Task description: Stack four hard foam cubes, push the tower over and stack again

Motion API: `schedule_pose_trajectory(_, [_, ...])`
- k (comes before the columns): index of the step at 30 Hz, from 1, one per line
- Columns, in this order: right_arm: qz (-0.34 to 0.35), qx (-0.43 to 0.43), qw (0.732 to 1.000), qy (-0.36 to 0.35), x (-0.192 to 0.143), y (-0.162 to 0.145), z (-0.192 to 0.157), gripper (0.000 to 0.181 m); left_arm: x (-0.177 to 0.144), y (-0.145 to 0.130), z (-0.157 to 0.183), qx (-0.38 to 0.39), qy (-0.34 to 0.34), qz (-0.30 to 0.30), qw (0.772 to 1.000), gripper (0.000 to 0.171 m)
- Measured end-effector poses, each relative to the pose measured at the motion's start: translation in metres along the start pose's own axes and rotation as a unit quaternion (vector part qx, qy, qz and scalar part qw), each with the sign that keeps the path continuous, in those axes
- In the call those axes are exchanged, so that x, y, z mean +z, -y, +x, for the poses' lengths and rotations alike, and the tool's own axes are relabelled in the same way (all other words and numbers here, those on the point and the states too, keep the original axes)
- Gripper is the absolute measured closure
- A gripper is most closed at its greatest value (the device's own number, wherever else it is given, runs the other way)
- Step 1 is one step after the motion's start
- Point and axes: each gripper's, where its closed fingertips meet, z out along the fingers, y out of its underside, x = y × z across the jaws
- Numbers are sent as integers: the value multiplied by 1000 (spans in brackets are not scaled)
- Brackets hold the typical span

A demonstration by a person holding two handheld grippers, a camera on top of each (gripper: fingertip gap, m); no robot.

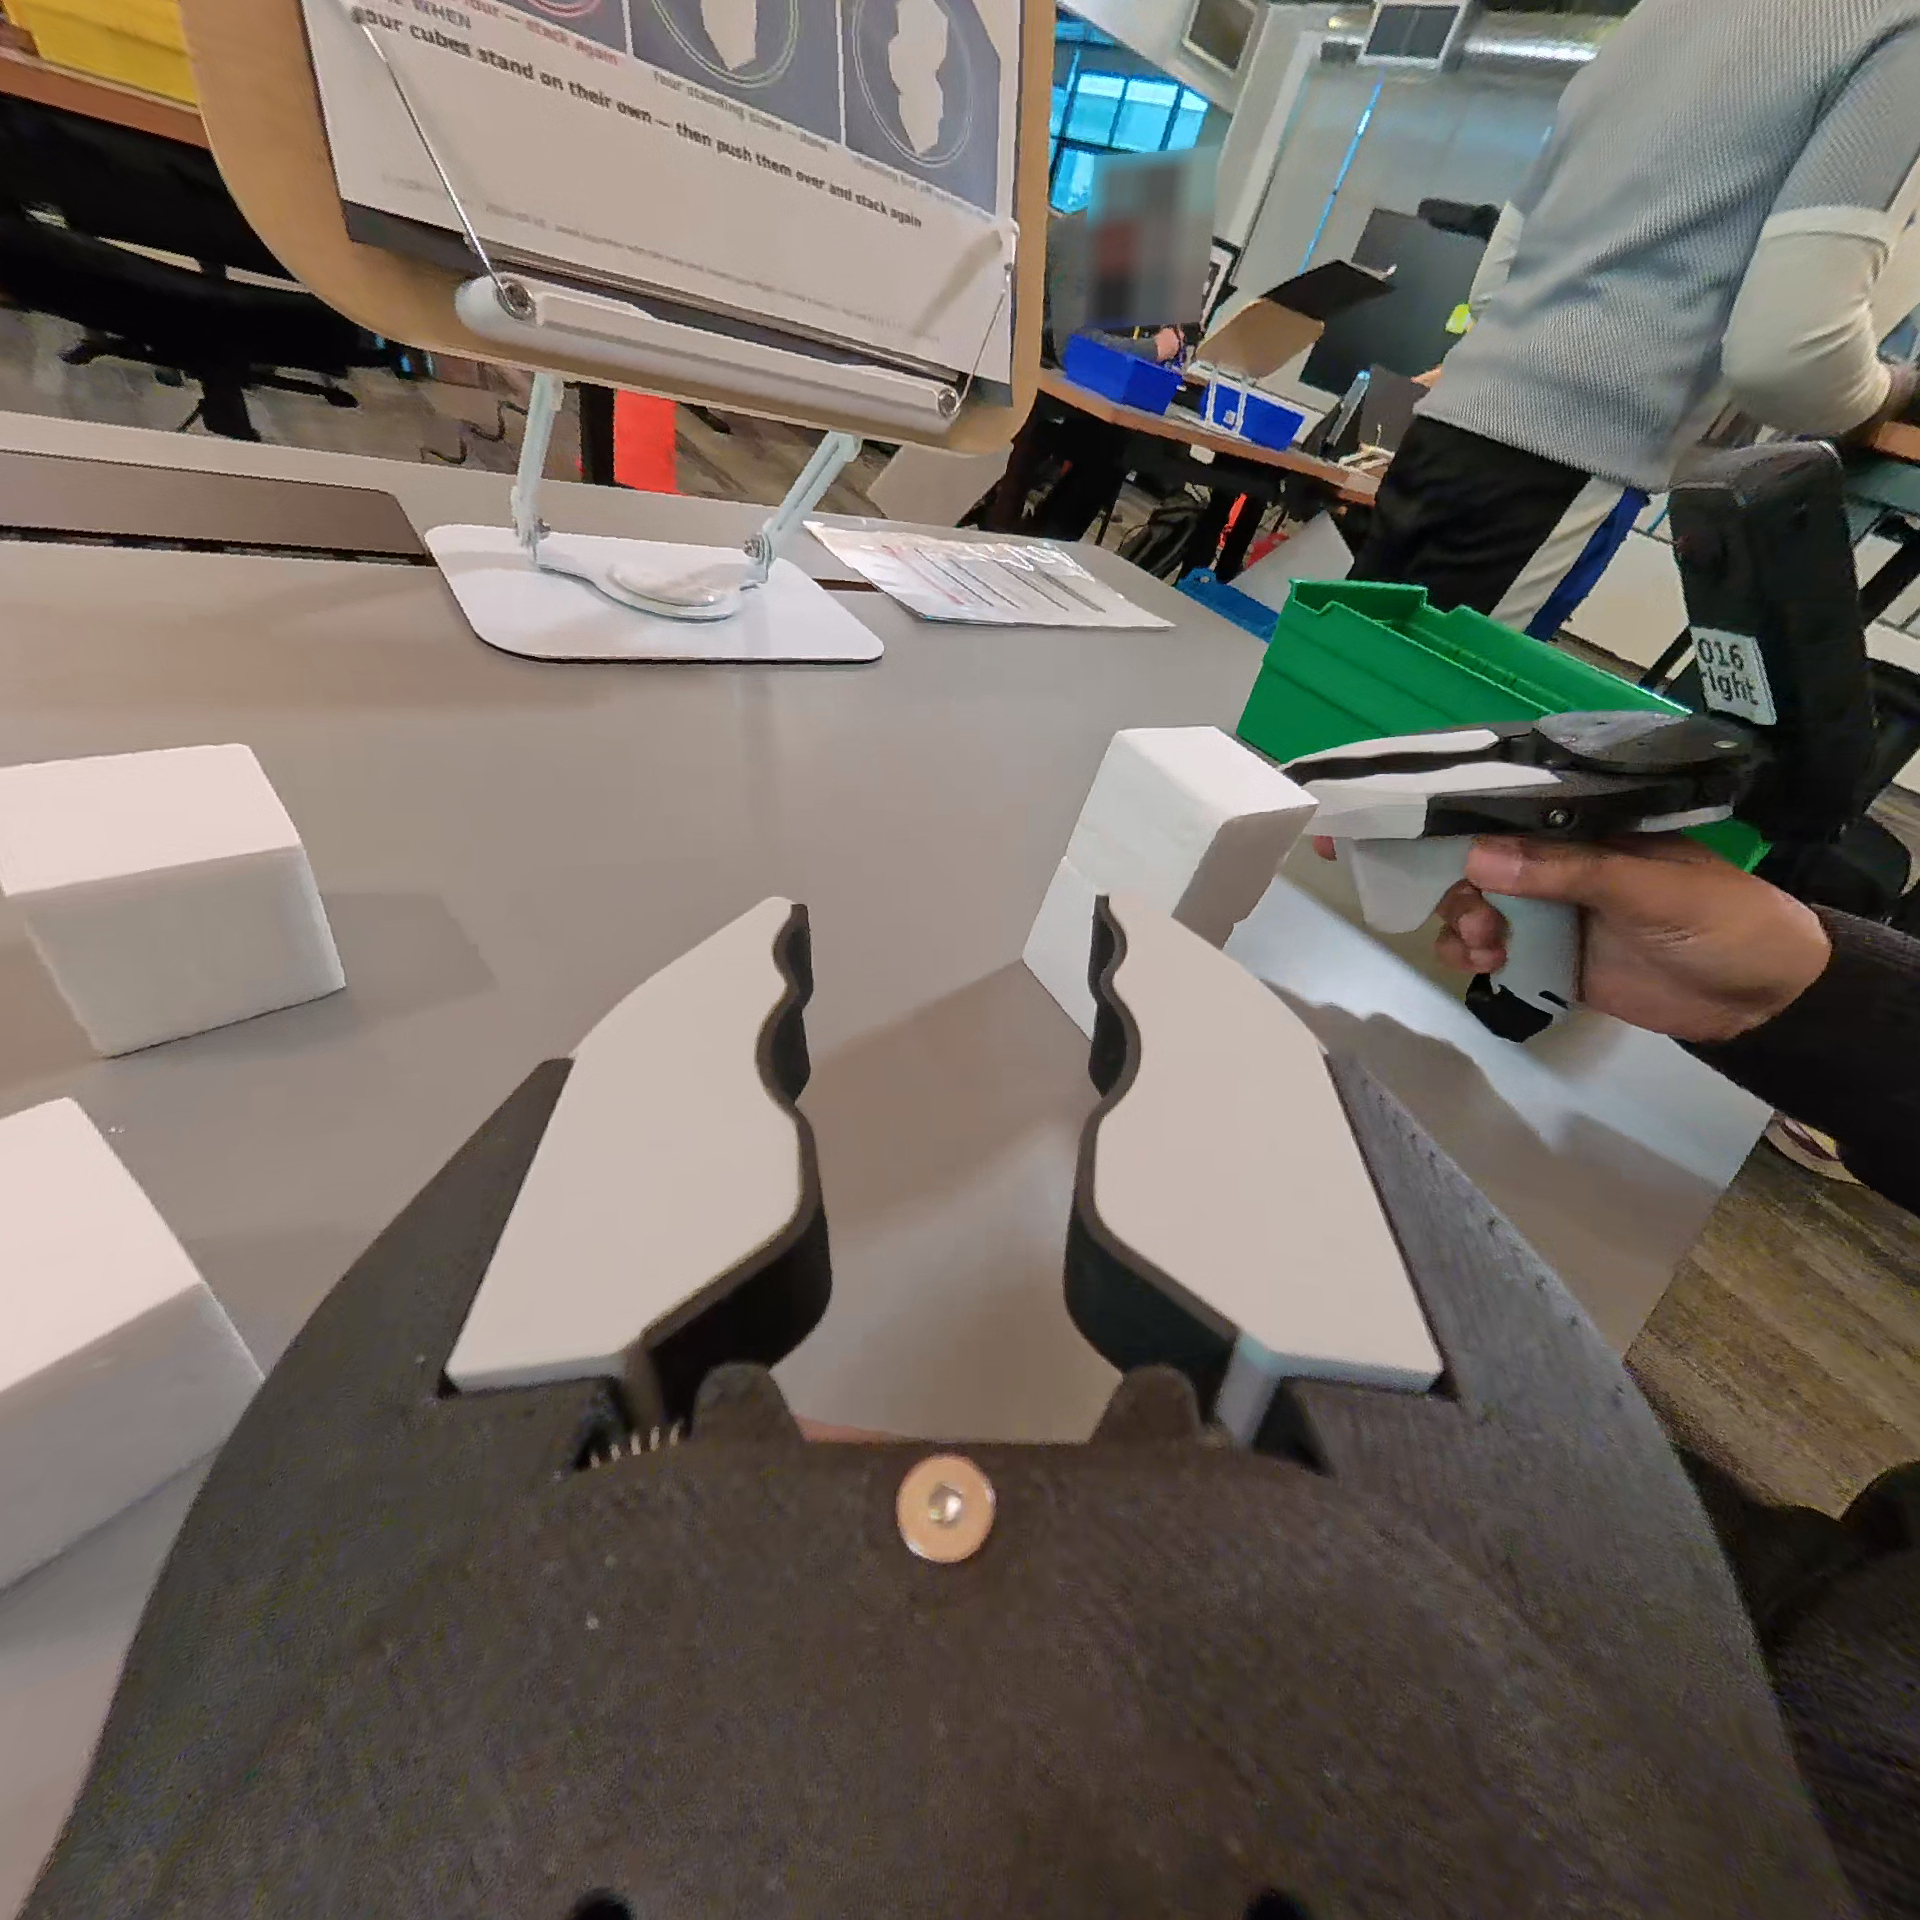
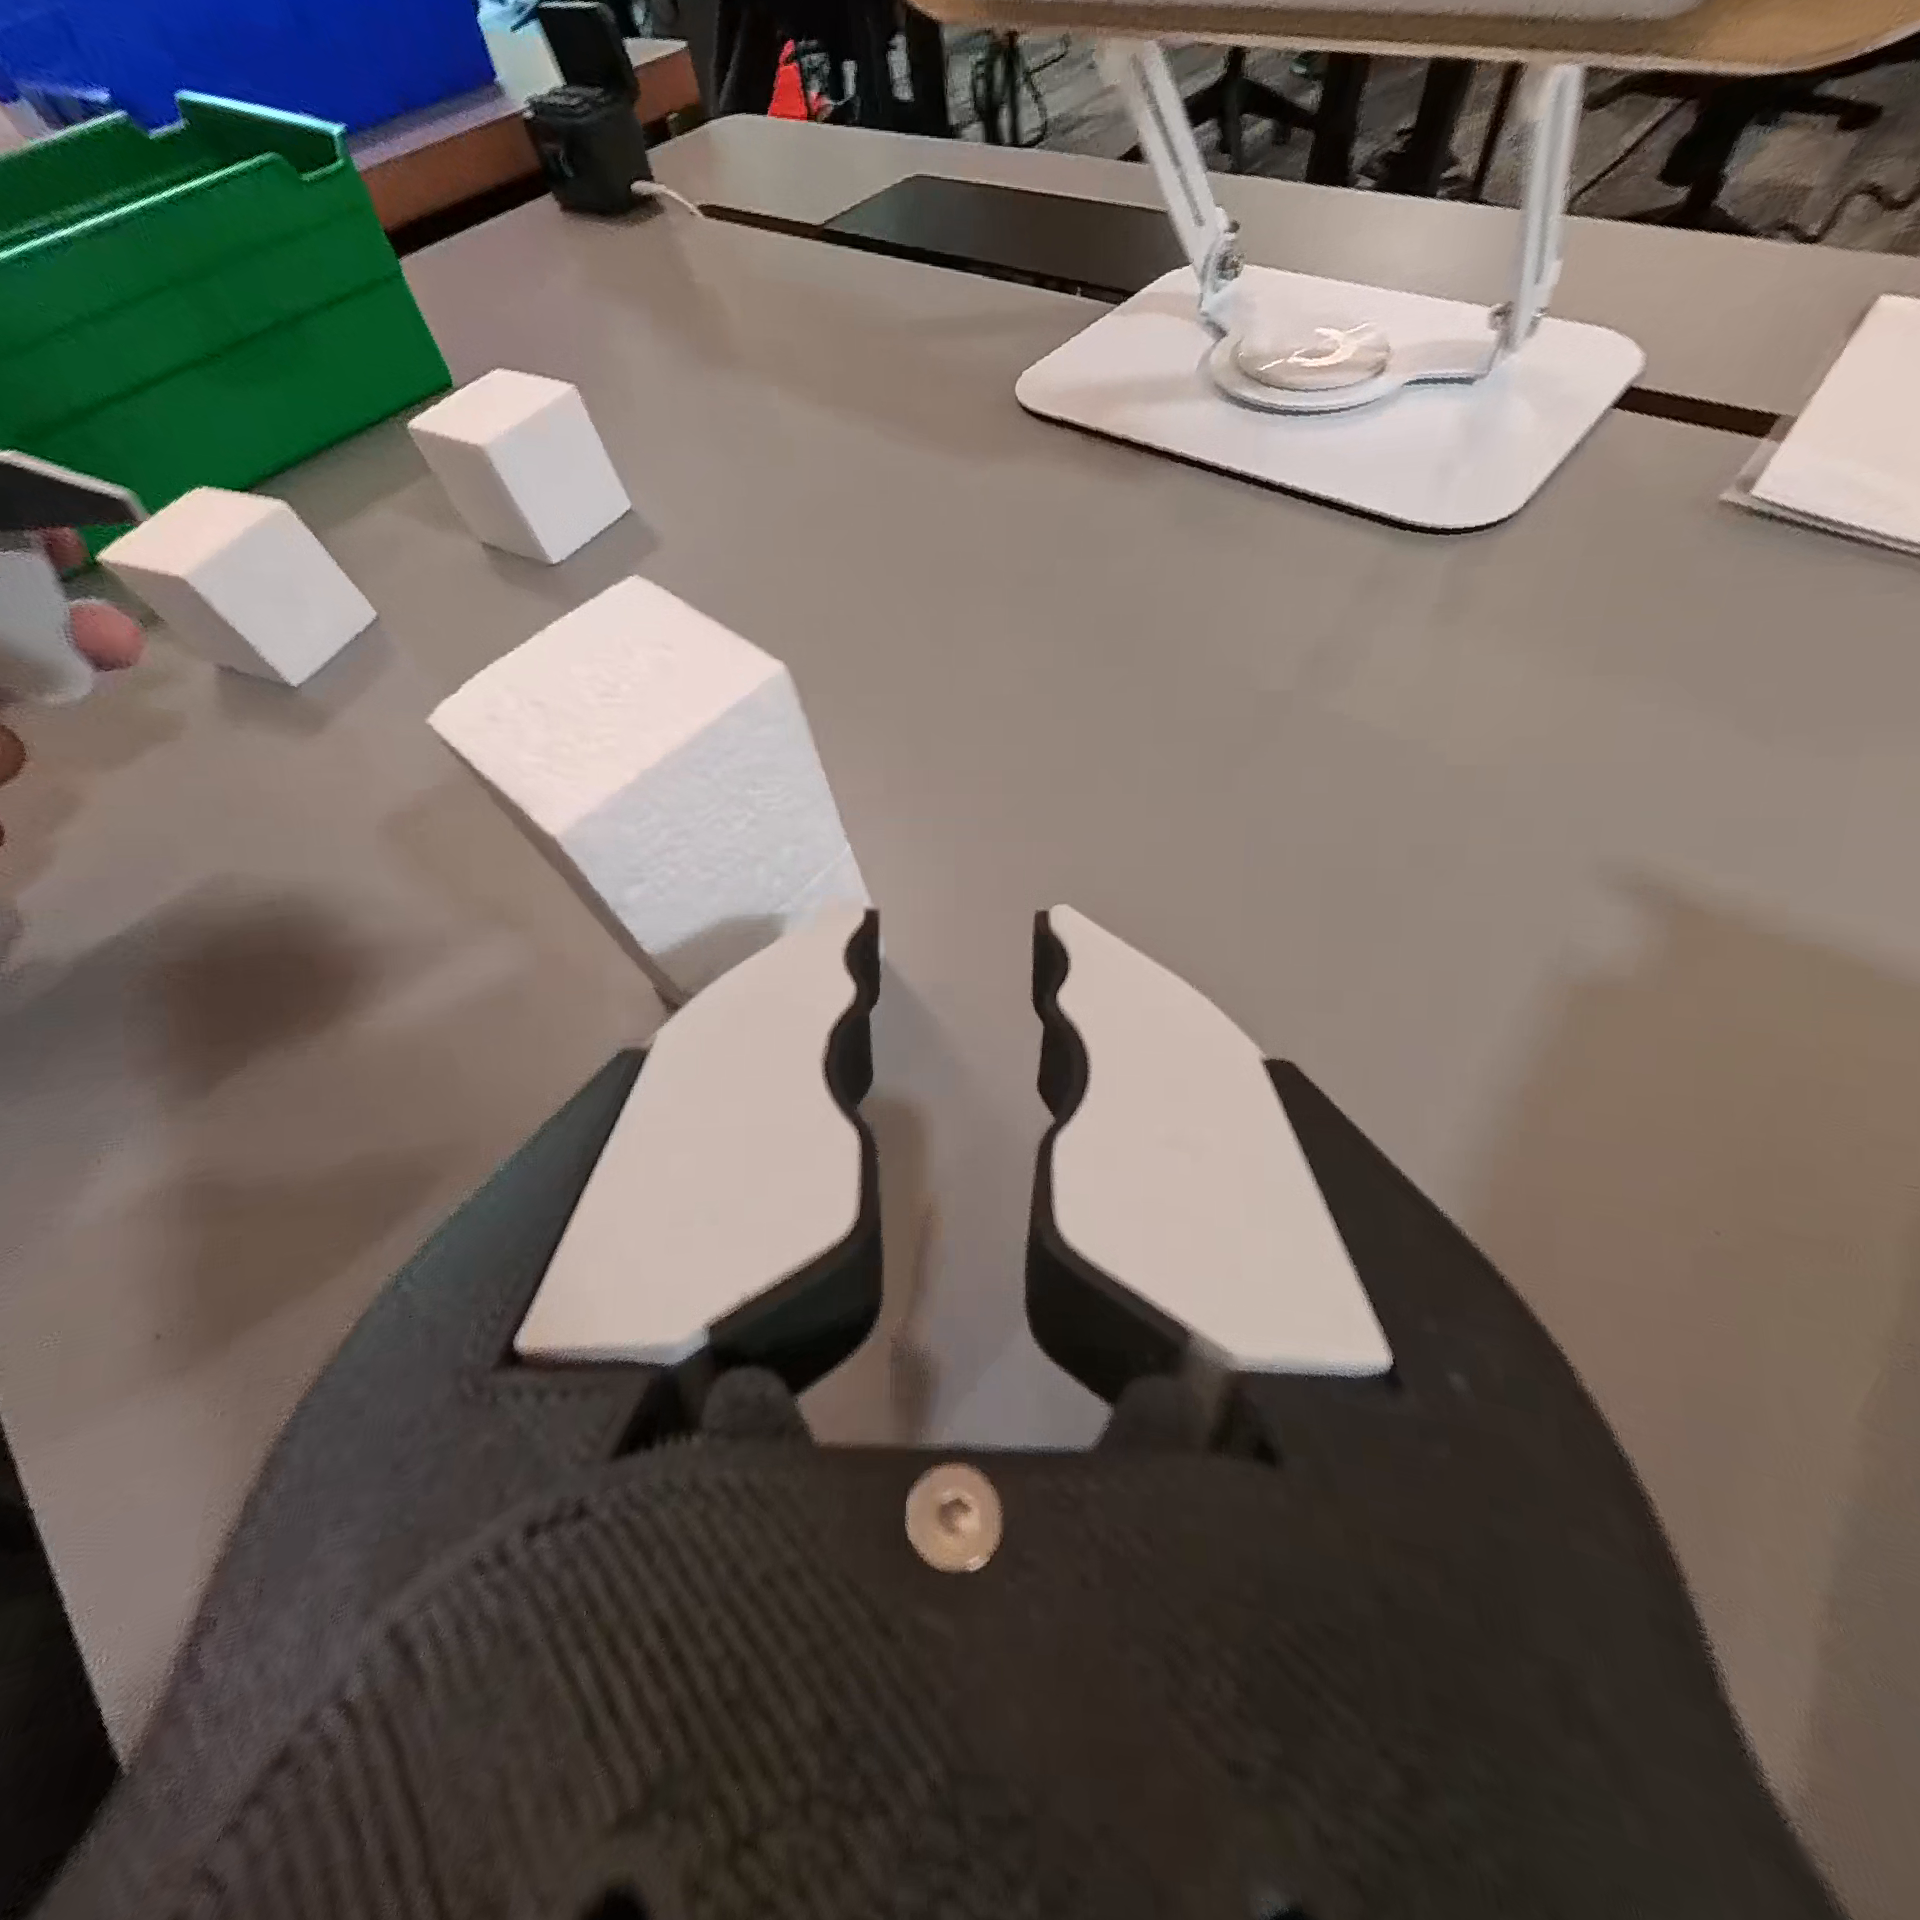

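White hard foam cubes (image 2: 644,790) two-high on grey counter (image 2: 1247,831), two loose beside; left claw (image 1: 945,966) and right claw (image 2: 954,961) both parted, empty, poised for next pick.

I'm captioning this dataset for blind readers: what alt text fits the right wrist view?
The open right gripper hovers empty over a grey table, just right of a two-cube foam stack. Two loose foam cubes lie beyond, near a green bin.
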Motion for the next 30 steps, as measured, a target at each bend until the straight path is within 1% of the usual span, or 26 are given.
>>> schedule_pose_trajectory(5, [0, 9, 999, 46, 2, -2, -11, 150, 3, -2, -1, -37, -12, -6, 999, 119])
schedule_pose_trajectory(8, [-3, 3, 999, 51, 2, -3, -13, 149, 3, -2, -3, -50, -13, -5, 999, 118])
schedule_pose_trajectory(12, [-4, -9, 999, 50, 3, -3, -14, 148, 2, -1, -5, -43, -5, -3, 999, 119])
schedule_pose_trajectory(15, [-9, -13, 999, 36, 3, -5, -9, 148, 1, 1, -9, -33, 12, 3, 999, 119])
schedule_pose_trajectory(16, [-7, -15, 999, 29, 2, -4, -6, 147, -1, 6, -16, -27, 36, 16, 999, 118])
schedule_pose_trajectory(17, [-2, -18, 1000, 22, 0, -1, -3, 145, -9, 18, -31, -17, 87, 48, 995, 117])
schedule_pose_trajectory(18, [6, -21, 1000, 12, -3, 2, 0, 141, -23, 34, -48, -7, 147, 96, 984, 119])
schedule_pose_trajectory(20, [36, -34, 999, -10, -13, 15, 6, 130, -60, 63, -79, 8, 242, 184, 953, 122])
schedule_pose_trajectory(21, [58, -45, 997, -22, -21, 25, 6, 125, -77, 72, -93, 3, 276, 210, 938, 123])
schedule_pose_trajectory(22, [82, -56, 995, -33, -29, 36, 4, 121, -91, 76, -107, -10, 301, 224, 927, 122])
schedule_pose_trajectory(23, [107, -69, 991, -38, -38, 47, -3, 118, -103, 78, -120, -25, 321, 232, 918, 121])
schedule_pose_trajectory(24, [132, -83, 987, -37, -46, 57, -16, 116, -110, 77, -131, -39, 330, 234, 914, 121])
schedule_pose_trajectory(25, [156, -94, 983, -32, -53, 68, -32, 115, -115, 75, -141, -54, 333, 230, 913, 121])
schedule_pose_trajectory(27, [192, -101, 976, -2, -57, 81, -77, 114, -119, 70, -155, -83, 338, 224, 910, 122])
schedule_pose_trajectory(29, [200, -88, 974, 59, -47, 77, -133, 114, -118, 69, -160, -89, 335, 219, 912, 124])
schedule_pose_trajectory(30, [188, -84, 974, 95, -37, 70, -162, 112, -116, 68, -160, -85, 333, 214, 914, 124])
